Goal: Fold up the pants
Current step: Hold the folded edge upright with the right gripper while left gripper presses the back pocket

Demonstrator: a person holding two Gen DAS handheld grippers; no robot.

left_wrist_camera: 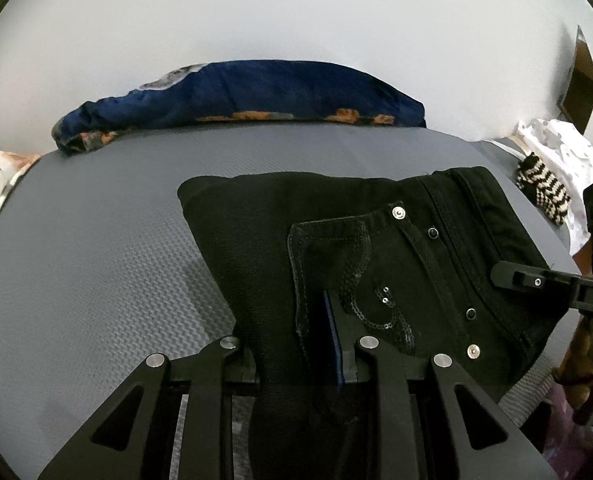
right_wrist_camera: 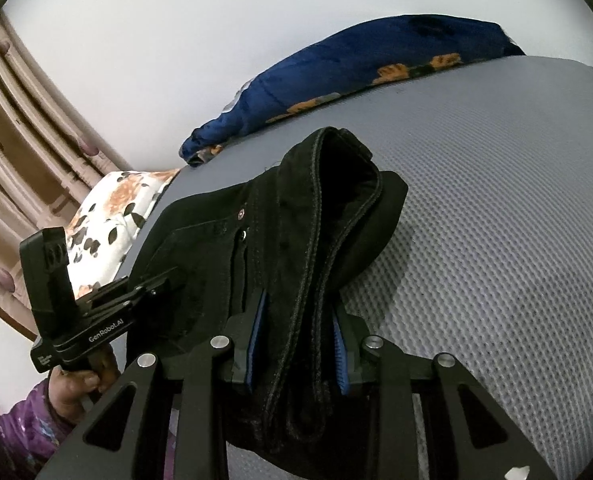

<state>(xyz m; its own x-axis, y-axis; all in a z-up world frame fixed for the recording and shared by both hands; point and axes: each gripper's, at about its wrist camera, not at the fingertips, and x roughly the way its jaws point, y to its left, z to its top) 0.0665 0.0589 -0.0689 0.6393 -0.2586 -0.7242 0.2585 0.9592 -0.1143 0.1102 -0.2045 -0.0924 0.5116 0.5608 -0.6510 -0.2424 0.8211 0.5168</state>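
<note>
We have the black pants (left_wrist_camera: 376,248) bunched over the grey surface (left_wrist_camera: 96,260), left gripper (left_wrist_camera: 296,344) and right gripper (right_wrist_camera: 296,340) both clamped on denim. We should keep both level and lay the fold flat.

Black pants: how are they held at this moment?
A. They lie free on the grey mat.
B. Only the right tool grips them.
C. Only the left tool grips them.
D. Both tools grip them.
D: the left tool has the black pants pinched between its fingers, and the right tool is closed on their bunched edge.
</note>
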